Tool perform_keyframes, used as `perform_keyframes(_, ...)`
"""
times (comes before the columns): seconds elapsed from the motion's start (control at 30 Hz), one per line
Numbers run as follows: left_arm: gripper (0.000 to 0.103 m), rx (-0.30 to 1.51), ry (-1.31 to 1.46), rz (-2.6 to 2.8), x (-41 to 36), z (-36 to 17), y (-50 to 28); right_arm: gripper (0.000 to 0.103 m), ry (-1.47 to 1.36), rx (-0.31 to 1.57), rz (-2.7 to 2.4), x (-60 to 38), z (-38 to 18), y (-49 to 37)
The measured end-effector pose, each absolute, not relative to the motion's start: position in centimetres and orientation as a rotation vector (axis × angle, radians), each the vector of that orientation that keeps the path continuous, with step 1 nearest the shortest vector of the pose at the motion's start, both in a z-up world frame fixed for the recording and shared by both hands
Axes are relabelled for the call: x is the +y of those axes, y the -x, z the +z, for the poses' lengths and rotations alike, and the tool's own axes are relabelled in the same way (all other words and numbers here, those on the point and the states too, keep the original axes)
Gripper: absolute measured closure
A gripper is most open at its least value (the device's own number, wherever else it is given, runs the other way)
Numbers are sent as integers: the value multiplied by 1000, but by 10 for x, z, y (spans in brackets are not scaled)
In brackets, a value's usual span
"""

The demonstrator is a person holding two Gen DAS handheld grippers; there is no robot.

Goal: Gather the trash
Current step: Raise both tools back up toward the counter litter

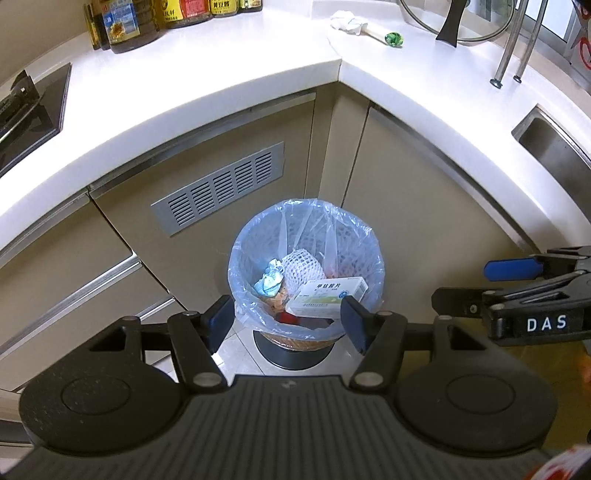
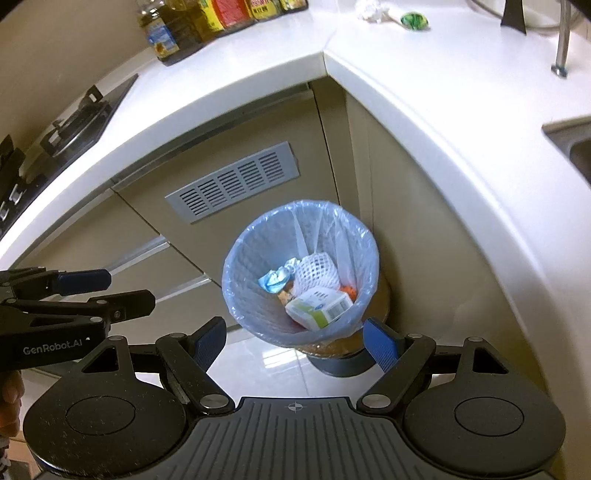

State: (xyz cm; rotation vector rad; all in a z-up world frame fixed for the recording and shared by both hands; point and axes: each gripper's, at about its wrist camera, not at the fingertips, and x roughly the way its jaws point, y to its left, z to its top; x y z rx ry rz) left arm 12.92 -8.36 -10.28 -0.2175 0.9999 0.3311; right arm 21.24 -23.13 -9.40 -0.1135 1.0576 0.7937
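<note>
On the far left of the white stone counter (image 1: 207, 92) sits a black gas hob (image 1: 29, 110), and next to it a row of dark cooking-oil and sauce bottles with yellow labels (image 1: 125, 26) stands along the wall. Below the counter edge, a grey metal vent grille (image 1: 221, 186) is set in the beige cabinet door.

The left gripper (image 1: 288, 319) hovers above the floor with its two fingers spread wide; nothing is between them. Through this gap one sees the round wicker bin lined with a thin pale-blue plastic bag (image 1: 236, 273), which stands on the floor in the cabinet corner. Inside lie a crumpled blue tissue (image 1: 269, 282), a white foam fruit net (image 1: 304, 267) and a white and green cardboard medicine box (image 1: 327, 297).

The bag is probably the thing to collect. It looks light and very soft, and thin enough to tear or slip, so I would pinch the folded rim on two opposite sides, one gripper for each side, and lift slowly.

Further right, on the counter, there is a crumpled white paper (image 1: 347, 20) and a small green object (image 1: 393, 38); they may also be trash.

The right gripper (image 2: 295, 336) is wide open too and holds nothing, above the near edge of the bin. A steel sink (image 1: 554, 144) is at the far right.
</note>
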Motion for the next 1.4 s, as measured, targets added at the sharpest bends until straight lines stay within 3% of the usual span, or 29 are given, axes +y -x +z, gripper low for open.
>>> perform_keyframes(0.63, 41, 853, 125, 253, -103, -52, -196, 22, -24, 911, 687, -281, -47, -270)
perform_keyframes(1.03, 41, 729, 54, 191, -78, -31, -321, 22, -61, 766, 601, -280, -26, -373)
perform_keyframes(1.4, 41, 704, 22, 175, -37, -38, -440, 22, -32, 635, 661, -222, -28, -480)
